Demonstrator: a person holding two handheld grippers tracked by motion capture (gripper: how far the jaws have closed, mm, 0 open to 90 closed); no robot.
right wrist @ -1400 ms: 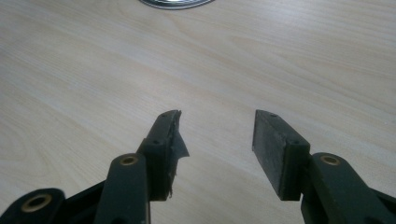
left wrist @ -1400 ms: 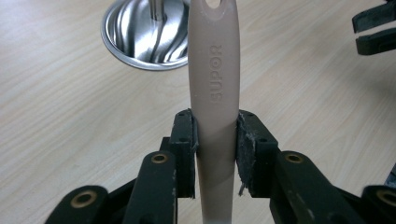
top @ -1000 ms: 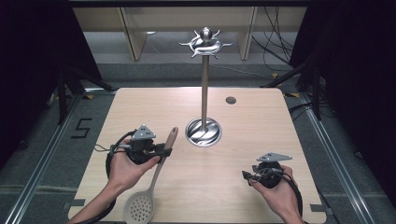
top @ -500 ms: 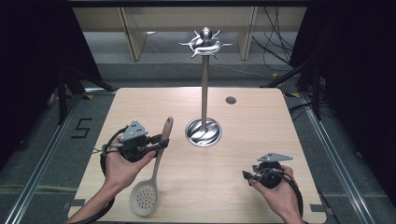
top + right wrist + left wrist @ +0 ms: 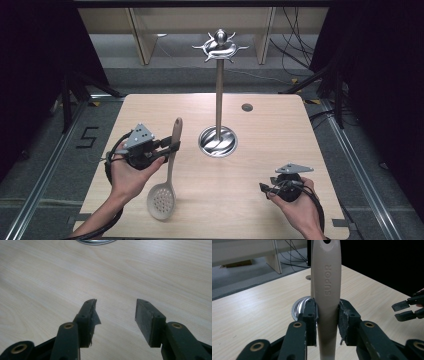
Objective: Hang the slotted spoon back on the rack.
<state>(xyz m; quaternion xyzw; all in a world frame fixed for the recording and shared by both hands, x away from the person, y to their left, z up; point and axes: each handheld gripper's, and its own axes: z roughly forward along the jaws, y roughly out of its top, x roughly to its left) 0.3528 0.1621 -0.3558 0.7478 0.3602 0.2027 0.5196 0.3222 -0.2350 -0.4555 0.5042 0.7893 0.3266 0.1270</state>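
I read "SUPOR" in raised letters running up the beige handle of the slotted spoon (image 5: 326, 290), which stands between the pads of my left gripper (image 5: 326, 322). On the grey floor (image 5: 55, 150) left of the table, a black "5" (image 5: 88, 137) is marked.

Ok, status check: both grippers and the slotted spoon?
Left gripper shut on slotted spoon handle. Right gripper open, empty. Hook stand ahead, path clear.
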